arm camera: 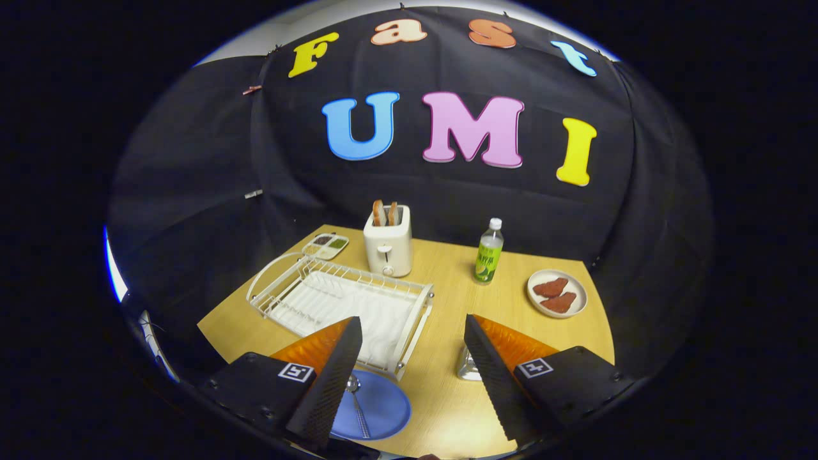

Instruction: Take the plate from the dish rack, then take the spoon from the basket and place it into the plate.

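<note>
Lying flat on the table (447,396) beside the near corner of the dish rack (339,300), the blue plate (383,409) already carries the spoon (358,402), so the task reads as finished and the gripper (409,377) hangs above with fingers spread wide, gripping nothing. Plate and spoon sit low, just inside the left finger and partly hidden by it; the metal basket (466,370) peeks out against the right finger, toaster (388,243), bottle (489,252) and a plate of meat (557,294) well beyond.
</note>
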`<state>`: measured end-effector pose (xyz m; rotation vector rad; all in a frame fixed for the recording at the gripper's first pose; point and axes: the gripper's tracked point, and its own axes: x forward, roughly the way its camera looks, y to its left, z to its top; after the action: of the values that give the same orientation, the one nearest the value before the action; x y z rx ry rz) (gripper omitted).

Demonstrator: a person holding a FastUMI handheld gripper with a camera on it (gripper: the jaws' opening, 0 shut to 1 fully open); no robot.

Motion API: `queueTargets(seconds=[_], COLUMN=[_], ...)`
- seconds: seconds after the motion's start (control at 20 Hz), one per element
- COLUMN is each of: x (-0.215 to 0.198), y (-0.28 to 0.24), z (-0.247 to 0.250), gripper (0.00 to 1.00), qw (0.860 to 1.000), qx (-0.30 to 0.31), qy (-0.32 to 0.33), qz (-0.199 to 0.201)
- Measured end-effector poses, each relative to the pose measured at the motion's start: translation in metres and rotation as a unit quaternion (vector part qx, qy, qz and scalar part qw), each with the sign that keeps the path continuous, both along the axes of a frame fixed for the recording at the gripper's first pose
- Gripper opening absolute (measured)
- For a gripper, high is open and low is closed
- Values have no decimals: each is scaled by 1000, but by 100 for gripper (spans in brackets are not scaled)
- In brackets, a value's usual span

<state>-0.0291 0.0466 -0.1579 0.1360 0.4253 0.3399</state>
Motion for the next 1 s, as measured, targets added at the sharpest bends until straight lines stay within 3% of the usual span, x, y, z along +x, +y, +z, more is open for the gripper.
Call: queueTargets(seconds=[0.55, 1.0], x=[14, 23], y=[-104, -163], z=[131, 141], gripper=[97, 98], qw=[988, 984], qx=[-17, 20], qy=[-141, -156], qz=[-64, -86])
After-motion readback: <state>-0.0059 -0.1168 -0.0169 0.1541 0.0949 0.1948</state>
